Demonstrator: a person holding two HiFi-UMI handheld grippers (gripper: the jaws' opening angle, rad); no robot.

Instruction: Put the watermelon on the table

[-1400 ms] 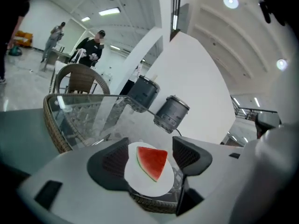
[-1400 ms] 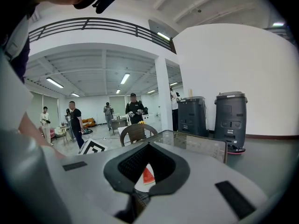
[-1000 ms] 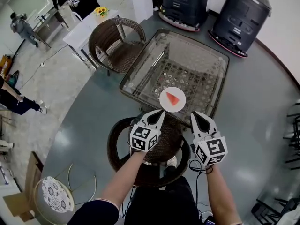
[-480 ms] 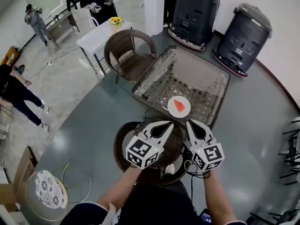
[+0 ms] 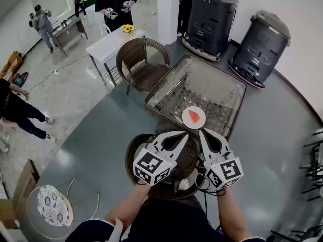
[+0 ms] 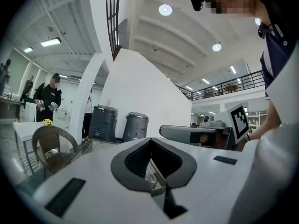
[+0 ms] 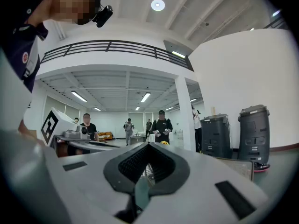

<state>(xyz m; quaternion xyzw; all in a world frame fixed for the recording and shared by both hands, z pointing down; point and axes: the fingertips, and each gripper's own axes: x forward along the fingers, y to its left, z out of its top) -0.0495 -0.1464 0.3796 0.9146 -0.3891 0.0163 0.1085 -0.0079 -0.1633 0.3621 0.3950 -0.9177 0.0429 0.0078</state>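
Red watermelon (image 5: 193, 116) is lying on a white plate (image 5: 186, 123) on the glass surface (image 5: 207, 82) as the left tool (image 5: 184, 134) and right tool (image 5: 202, 132) are hovering nearby, both pressed together and empty (placement apparently done). Pulling back well is looking like a matter of keeping both clear of the plate's rim.

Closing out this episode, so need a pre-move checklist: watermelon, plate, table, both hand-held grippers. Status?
1. Watermelon slice lying on the white plate: ok.
2. Plate on the glass table: ok.
3. Plate fully inside the table's near edge: cannot tell.
4. Left hand-held gripper shut, nothing between its jaws: ok.
5. Right hand-held gripper shut, nothing between its jaws: ok.
6. Both tips short of the plate, above the wicker chair: ok.
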